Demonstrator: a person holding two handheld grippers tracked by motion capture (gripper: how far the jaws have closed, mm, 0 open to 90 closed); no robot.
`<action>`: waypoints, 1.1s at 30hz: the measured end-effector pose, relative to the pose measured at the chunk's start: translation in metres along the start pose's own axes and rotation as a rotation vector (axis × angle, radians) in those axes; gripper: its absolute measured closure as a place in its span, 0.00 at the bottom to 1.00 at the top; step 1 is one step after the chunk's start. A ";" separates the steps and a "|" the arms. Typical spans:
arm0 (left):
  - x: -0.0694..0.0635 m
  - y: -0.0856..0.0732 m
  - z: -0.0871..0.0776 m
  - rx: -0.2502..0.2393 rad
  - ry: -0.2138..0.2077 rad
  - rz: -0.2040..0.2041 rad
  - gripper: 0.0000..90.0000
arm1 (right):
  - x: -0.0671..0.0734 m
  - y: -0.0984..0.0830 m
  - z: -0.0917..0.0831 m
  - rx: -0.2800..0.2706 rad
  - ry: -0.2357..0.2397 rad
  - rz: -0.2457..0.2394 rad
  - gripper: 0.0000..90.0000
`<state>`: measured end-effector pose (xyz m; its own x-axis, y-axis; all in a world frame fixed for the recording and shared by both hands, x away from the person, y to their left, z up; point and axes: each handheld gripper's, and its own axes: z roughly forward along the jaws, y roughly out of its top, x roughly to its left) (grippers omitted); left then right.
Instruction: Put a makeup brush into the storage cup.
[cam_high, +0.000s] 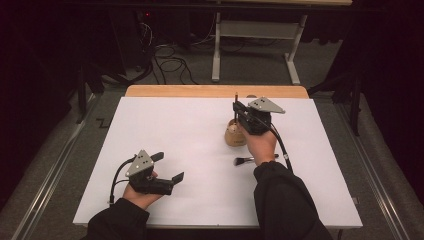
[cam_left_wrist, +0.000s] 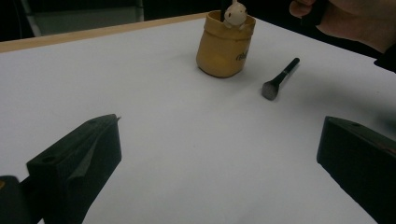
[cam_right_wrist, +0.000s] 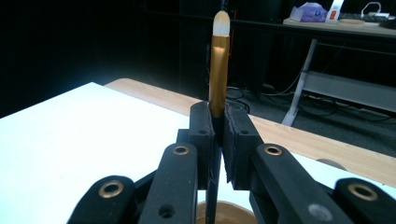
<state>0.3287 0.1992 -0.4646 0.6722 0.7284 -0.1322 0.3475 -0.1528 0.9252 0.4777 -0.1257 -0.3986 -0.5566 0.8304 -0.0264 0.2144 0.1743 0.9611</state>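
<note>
Left gripper (cam_high: 169, 169) sits nearest, low on the white table (cam_high: 180, 125), resting in the person's left hand (cam_high: 140, 196). Jaws spread wide, nothing between them. In the left gripper view both black jaws rise from the bottom corners with bare table surface in the gap.

Next out: a loose makeup brush (cam_high: 246, 160) lies flat on the table, just beside the person's right hand (cam_high: 260, 142), bristle head pointing left in the high view. In the left gripper view the same loose makeup brush (cam_left_wrist: 279, 79) lies to the right of the cup, near it but not touching, flat dark bristles toward the camera.

Beyond that: yellow-tan cup (cam_high: 234, 134), upright on the table, small pale figure at its rim in the left gripper view (cam_left_wrist: 225, 44). It stands right under the right gripper.

Right gripper (cam_high: 236, 111) hangs above the cup, jaws clamped tight on a slim brush (cam_right_wrist: 218, 70). Brush is held upright: black lower handle runs down between the pads toward the cup's mouth, gold ferrule and pale rounded tip stick up above the jaws. Whether the handle's lower end touches the inside of the cup, can't tell.

Farthest: the table's wooden edge (cam_high: 215, 91), then dark floor with cables (cam_high: 170, 65) and a grey frame (cam_high: 255, 45).
</note>
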 end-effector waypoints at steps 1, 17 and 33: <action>0.000 0.000 0.000 0.000 0.000 0.000 0.01 | 0.000 0.000 0.000 0.006 0.004 0.004 0.94; 0.000 0.000 0.000 0.000 -0.005 0.002 0.01 | 0.002 -0.010 0.004 0.045 0.013 0.006 0.93; -0.001 0.000 0.000 0.000 -0.006 0.004 0.01 | 0.002 -0.015 0.005 0.065 0.031 0.016 0.66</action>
<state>0.3286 0.1985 -0.4646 0.6777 0.7236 -0.1310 0.3451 -0.1557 0.9256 0.4774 -0.1238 -0.4142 -0.5772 0.8166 -0.0013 0.2749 0.1958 0.9413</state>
